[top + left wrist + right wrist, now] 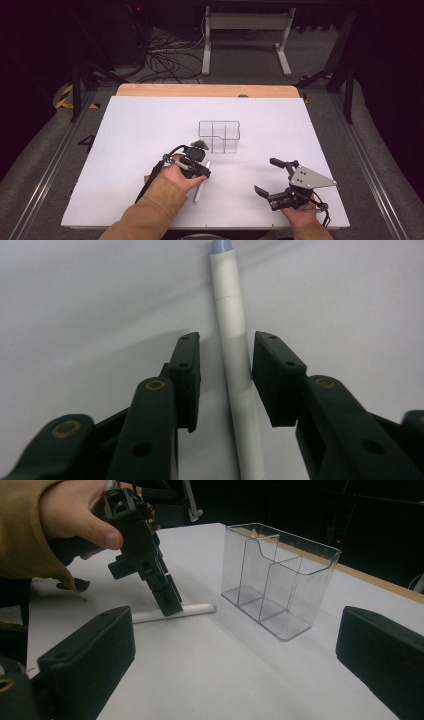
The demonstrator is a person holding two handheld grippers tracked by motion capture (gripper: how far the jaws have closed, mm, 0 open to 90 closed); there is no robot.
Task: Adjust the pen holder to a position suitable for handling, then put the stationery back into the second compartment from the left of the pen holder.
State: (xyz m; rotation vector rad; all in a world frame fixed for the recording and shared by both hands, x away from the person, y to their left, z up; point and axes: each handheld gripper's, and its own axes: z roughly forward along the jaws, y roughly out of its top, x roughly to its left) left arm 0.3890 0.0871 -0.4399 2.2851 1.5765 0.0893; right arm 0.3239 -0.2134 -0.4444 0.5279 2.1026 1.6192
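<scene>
A white marker with a pale blue tip lies flat on the white table. My left gripper points down over it, open, one jaw on each side of the barrel; the right-hand jaw is close against it and a gap shows at the other. In the high view the marker sticks out toward the front edge from under the left gripper. My right gripper hovers at the front right, wide open and holding nothing. From the right gripper view, the left gripper stands on the marker.
A clear plastic organizer with three compartments stands upright just behind the left gripper, nothing in it. A wooden strip runs along the table's far edge. White table surface stretches to the left and right.
</scene>
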